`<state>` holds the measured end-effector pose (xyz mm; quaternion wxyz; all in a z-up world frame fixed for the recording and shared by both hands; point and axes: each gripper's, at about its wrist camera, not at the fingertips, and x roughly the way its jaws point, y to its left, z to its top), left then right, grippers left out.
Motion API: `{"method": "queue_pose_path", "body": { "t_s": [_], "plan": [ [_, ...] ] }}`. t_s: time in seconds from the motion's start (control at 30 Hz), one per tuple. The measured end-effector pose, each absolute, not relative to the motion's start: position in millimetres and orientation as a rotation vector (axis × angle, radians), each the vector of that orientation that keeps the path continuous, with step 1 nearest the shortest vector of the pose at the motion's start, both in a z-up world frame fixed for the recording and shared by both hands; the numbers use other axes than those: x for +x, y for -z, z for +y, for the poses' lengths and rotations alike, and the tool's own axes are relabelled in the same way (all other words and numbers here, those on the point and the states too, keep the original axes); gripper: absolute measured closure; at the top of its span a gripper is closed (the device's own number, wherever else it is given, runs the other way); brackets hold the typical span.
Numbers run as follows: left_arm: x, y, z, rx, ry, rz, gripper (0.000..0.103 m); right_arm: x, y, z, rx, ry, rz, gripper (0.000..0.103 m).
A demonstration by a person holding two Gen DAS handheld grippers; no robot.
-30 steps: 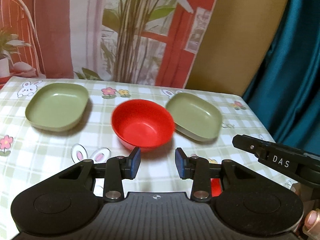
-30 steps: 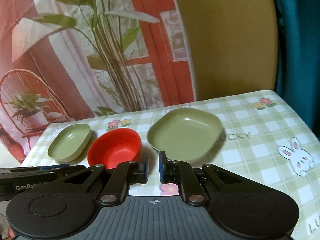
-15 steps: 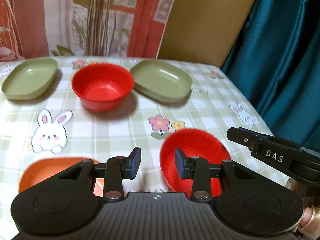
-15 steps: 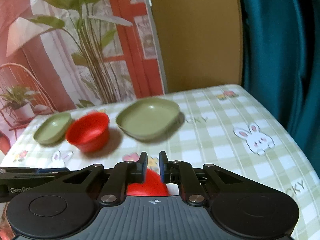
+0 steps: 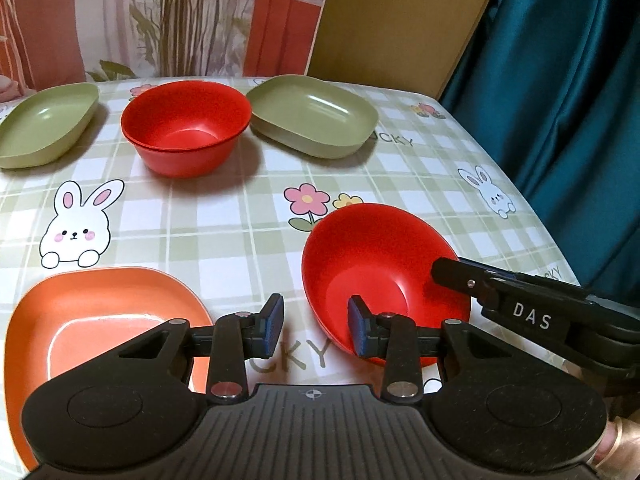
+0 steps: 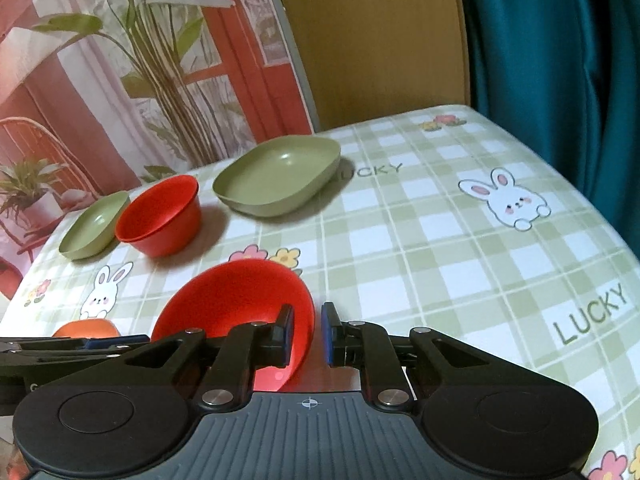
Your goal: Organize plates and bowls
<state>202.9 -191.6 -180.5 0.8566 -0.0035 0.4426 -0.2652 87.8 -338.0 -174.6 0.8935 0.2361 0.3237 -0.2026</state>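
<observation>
A red bowl (image 5: 380,264) stands near the front of the table, and an orange plate (image 5: 100,320) lies to its left. My left gripper (image 5: 315,330) hangs low over the bowl's near-left rim. Its jaws are closing with that rim between them, and the pads do not press on it. My right gripper (image 6: 308,334) straddles the bowl's (image 6: 240,300) right rim, one finger inside and one outside. A narrow gap shows on both sides of the rim. Its tip (image 5: 444,274) shows at the bowl's right edge. At the back stand another red bowl (image 5: 186,128) and two green dishes (image 5: 312,116) (image 5: 44,124).
The checked tablecloth (image 5: 224,224) ends at the table's right edge, beside a teal curtain (image 5: 560,120). A printed backdrop (image 5: 180,20) and a brown panel (image 5: 392,20) rise behind the table. In the right wrist view my left gripper (image 6: 80,346) lies along the bowl's left side.
Both grippers have sunk and closed in on the near red bowl. The right jaws now straddle its rim. The left jaws have narrowed, and more of the orange plate shows.
</observation>
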Motion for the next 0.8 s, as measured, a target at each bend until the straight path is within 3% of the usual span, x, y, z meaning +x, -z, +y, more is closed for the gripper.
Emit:
{"method": "queue_pose_path", "body": {
  "t_s": [0.17,0.5,0.8],
  "plan": [
    [201,182,-192,-0.009,0.582,0.927,0.087,88,176,-338,0.49,0.418,0.674,0.093],
    [198,172,-188,-0.004,0.587,0.885,0.087,89,172,-339,0.497,0.416,0.666,0.098],
    [227,127,-178,-0.025,0.584,0.799,0.087,118,138,-347,0.436,0.386,0.596,0.098]
  ]
}}
